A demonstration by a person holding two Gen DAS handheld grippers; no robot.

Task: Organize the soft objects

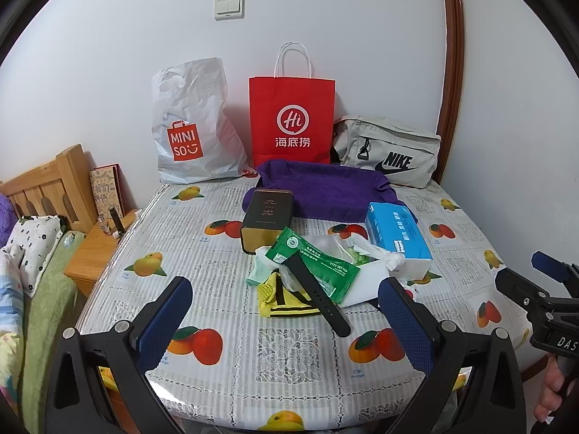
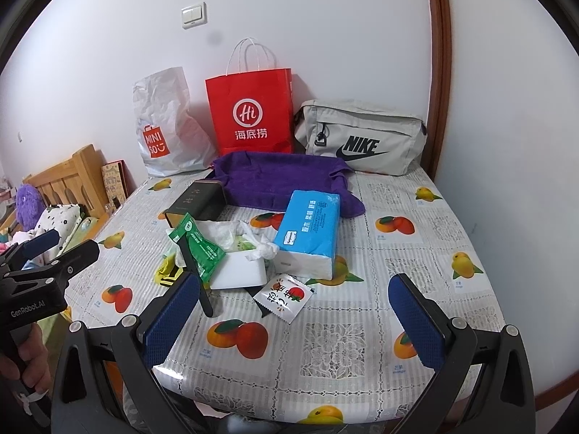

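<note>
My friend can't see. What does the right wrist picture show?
An open right hand-held gripper hovers over a fruit-print table with a pile: tissue pack, white box, green packet. Behind lie a purple towel and three bags.

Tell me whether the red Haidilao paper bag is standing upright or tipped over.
Upright. The red Haidilao paper bag stands on its base at the back of the table against the wall, its white handles pointing up.
</note>
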